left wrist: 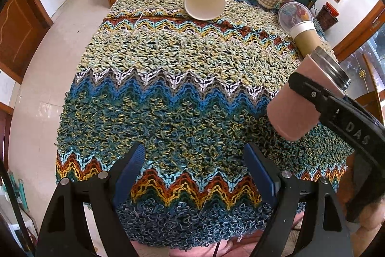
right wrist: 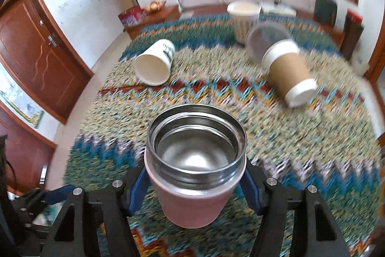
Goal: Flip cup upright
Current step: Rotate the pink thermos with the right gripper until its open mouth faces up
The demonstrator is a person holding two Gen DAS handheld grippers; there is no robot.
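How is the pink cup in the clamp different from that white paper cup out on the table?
The pink cup is pinched between the right gripper fingers and held above the knitted cloth; the white paper cup lies on its side on that cloth, untouched. The pink cup has a shiny metal rim and inside; the white one is plain paper with a dark print. The pink cup's mouth faces upward, the white cup's sideways. Both look empty.

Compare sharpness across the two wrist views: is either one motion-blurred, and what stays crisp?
Left wrist view: sharp throughout, crochet cloth loops crisp, only fisheye bending at the edges. Right wrist view: table, white paper cup and brown sleeved cup smeared by motion blur, while the pink steel cup in the right gripper stays crisp, with soft glare inside.
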